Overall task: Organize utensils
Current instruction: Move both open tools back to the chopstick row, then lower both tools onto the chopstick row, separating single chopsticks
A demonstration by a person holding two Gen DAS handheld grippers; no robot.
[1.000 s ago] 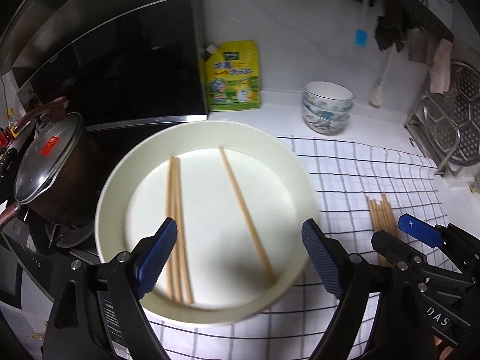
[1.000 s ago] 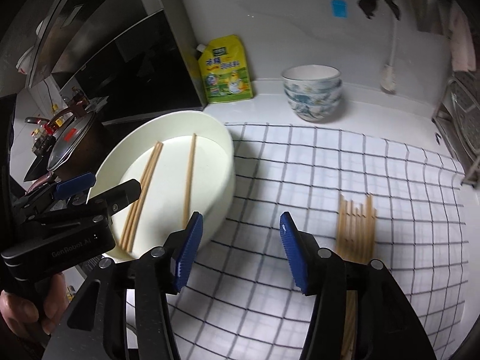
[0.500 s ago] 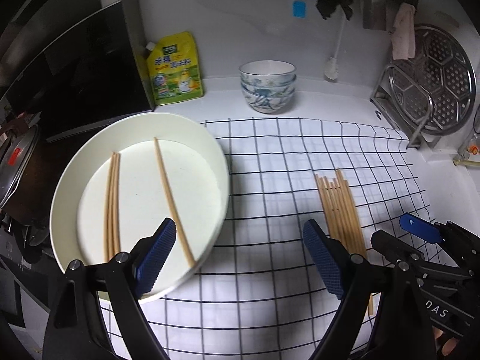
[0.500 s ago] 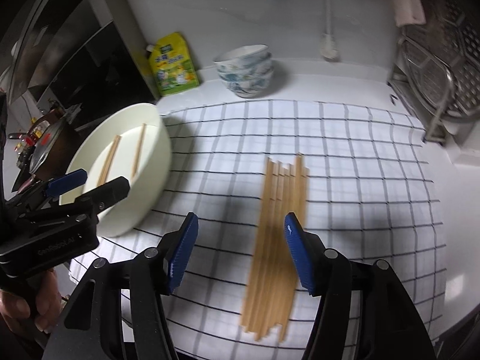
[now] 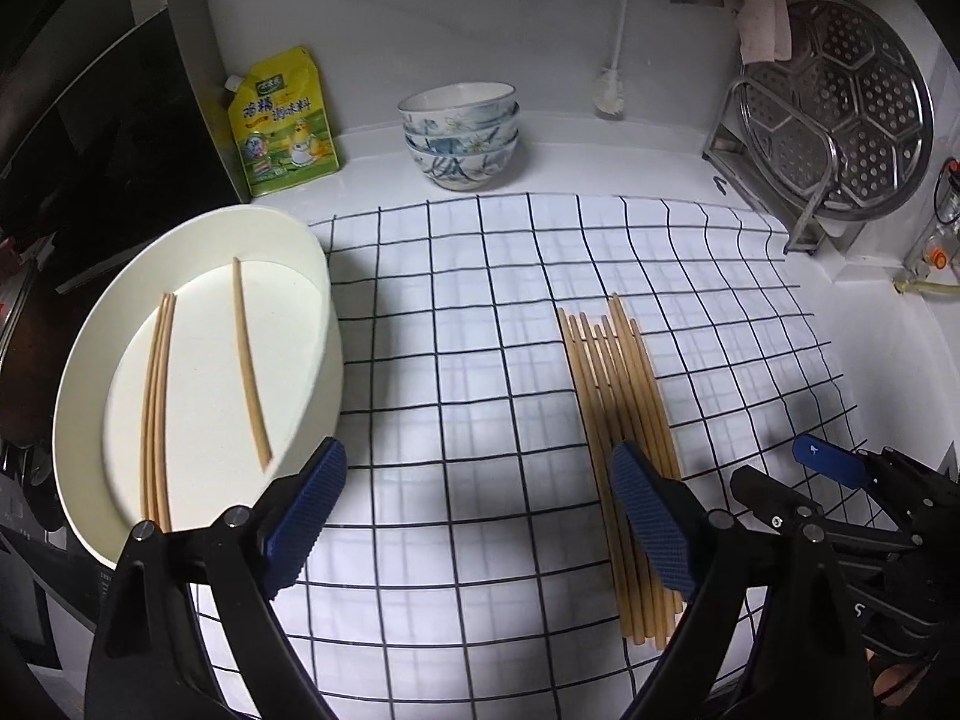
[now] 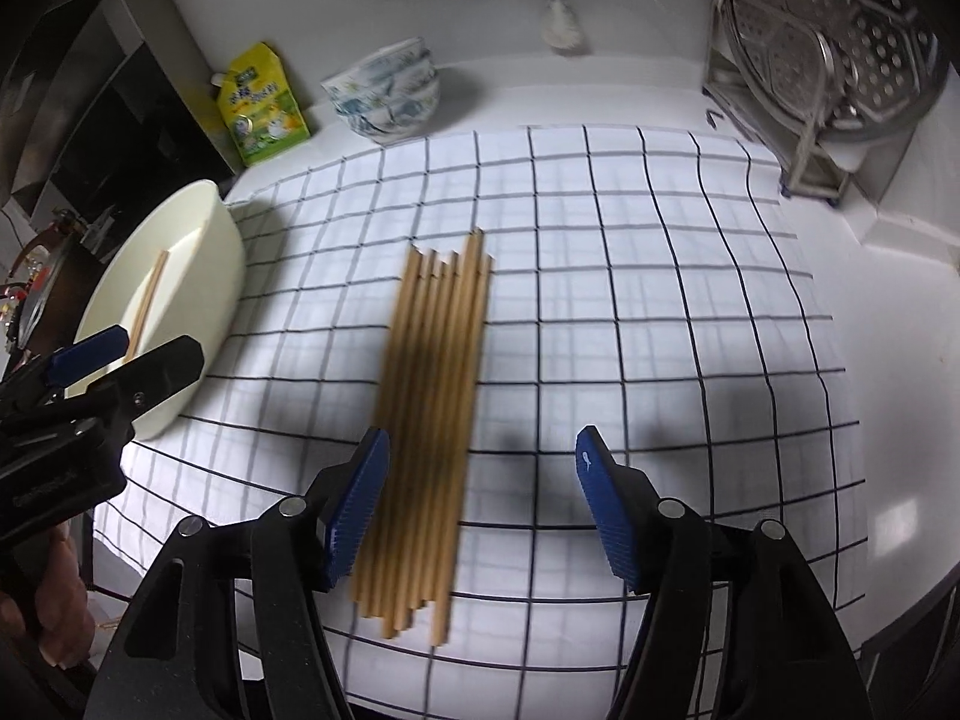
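Note:
A bundle of several wooden chopsticks (image 5: 624, 414) (image 6: 432, 384) lies side by side on the checked cloth (image 5: 480, 300). A white basin (image 5: 90, 360) at the left holds a pair of chopsticks (image 5: 156, 408) and a single one (image 5: 246, 360). My left gripper (image 5: 480, 516) hangs open over bare cloth between basin and bundle, its right finger (image 5: 654, 528) above the bundle's near end. My right gripper (image 6: 483, 504) is over the bundle with its jaws opening. The sticks lie below, by its left finger (image 6: 360, 504), untouched. Each gripper also shows in the other's view, the right gripper (image 5: 792, 477) and the left gripper (image 6: 126, 360).
Stacked patterned bowls (image 5: 459, 138) and a yellow pouch (image 5: 282, 126) stand at the back of the counter. A metal rack with a steamer plate (image 5: 834, 138) is at the right. A brush (image 5: 612, 90) hangs on the wall. A dark stove lies left of the basin.
Both grippers have swung right, from above the basin to over the checked cloth. The chopstick bundle now lies under the right gripper, whose jaws have widened.

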